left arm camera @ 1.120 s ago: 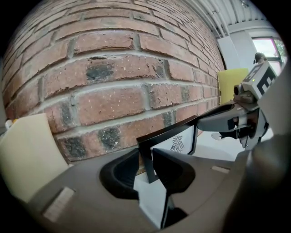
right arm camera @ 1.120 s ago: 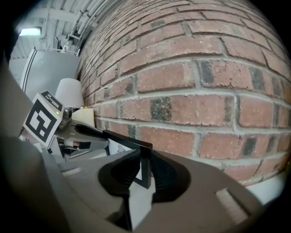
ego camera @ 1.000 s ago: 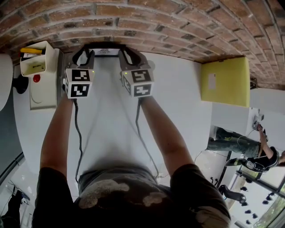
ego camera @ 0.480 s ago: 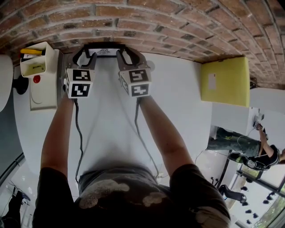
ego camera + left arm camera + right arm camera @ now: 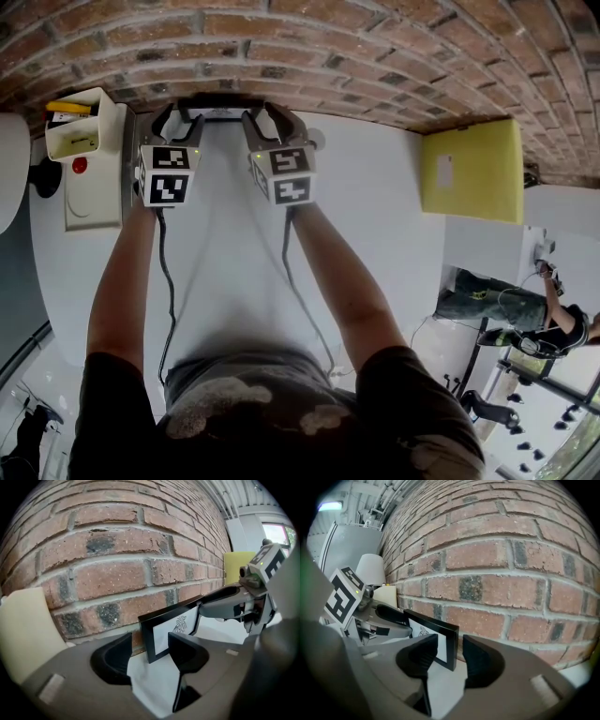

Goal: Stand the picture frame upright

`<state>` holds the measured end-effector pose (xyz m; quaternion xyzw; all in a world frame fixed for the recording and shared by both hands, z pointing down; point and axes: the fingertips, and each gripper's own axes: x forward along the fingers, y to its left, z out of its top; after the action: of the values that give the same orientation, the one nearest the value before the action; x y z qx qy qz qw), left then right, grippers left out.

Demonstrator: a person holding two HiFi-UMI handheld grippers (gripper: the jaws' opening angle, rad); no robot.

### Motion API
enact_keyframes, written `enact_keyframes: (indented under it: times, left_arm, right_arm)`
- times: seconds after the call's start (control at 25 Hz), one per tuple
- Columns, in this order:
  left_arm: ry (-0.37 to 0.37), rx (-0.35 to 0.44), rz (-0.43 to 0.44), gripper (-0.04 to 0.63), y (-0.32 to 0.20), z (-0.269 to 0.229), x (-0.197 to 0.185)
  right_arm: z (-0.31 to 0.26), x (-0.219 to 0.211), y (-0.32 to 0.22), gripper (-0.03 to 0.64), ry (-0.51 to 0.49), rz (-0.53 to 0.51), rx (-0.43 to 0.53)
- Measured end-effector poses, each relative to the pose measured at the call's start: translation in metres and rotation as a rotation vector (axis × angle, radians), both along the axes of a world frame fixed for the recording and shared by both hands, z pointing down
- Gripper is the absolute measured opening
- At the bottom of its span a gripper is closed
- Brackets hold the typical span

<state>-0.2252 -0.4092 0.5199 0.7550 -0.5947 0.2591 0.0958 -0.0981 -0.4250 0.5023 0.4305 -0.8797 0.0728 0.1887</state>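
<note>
A black picture frame with a white print stands upright on the white table, leaning back against the brick wall. My left gripper is at its left end and my right gripper at its right end. In the left gripper view the frame's left edge sits in the gap of my left gripper, whose jaws are opening with the pads off it. In the right gripper view the frame's right edge stands between my right gripper's opening jaws, with a gap showing beside it.
A cream box with a red button and a yellow item stands at the table's left. A yellow panel is at the right by the wall. A white lampshade shows beyond the left gripper. A person sits on the floor at far right.
Both grippers' jaws have spread wider at the frame's ends. The frame stays upright against the wall, and the arms have hardly shifted.
</note>
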Motion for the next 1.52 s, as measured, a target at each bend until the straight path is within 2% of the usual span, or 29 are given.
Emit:
enact_keyframes:
  times: [0.16,0.44,0.52,0.64,0.88,0.96,1.04,1.2,1.28,1.32,1.52]
  left_arm:
    - [0.010,-0.009,-0.005,0.259,0.003,0.003,-0.001]
    - [0.054,-0.007,-0.031,0.289,0.016,-0.003,-0.003]
    - [0.087,0.004,-0.038,0.319,0.023,-0.011,-0.002]
    - [0.135,0.023,-0.038,0.324,0.036,-0.027,0.000]
    - [0.163,0.078,-0.049,0.319,0.074,-0.061,0.007]
    - [0.171,0.108,-0.076,0.289,0.088,-0.076,0.005]
    - [0.166,0.142,-0.092,0.225,0.099,-0.092,0.002]
    - [0.128,0.176,-0.078,0.116,0.124,-0.113,0.010]
    - [0.124,0.189,-0.072,0.059,0.138,-0.121,0.018]
    - [0.130,0.196,-0.073,0.030,0.146,-0.124,0.022]
    - [0.158,0.205,-0.072,0.011,0.184,-0.137,0.043]
  right_arm:
    - [0.005,0.004,0.001,0.189,0.003,0.018,-0.018]
    - [0.000,0.011,0.012,0.189,0.013,0.021,-0.017]
    - [-0.007,0.015,0.015,0.189,0.007,0.024,-0.004]
    - [-0.021,0.022,0.021,0.189,-0.003,0.031,0.016]
    - [-0.053,0.041,0.044,0.189,-0.038,0.059,0.041]
    - [-0.066,0.049,0.054,0.189,-0.072,0.079,0.046]
    - [-0.078,0.056,0.066,0.187,-0.098,0.086,0.048]
    - [-0.094,0.066,0.094,0.127,-0.127,0.069,0.055]
    - [-0.100,0.071,0.106,0.118,-0.133,0.068,0.064]
    - [-0.104,0.073,0.112,0.090,-0.135,0.069,0.070]
    - [-0.114,0.083,0.140,0.026,-0.123,0.045,0.065]
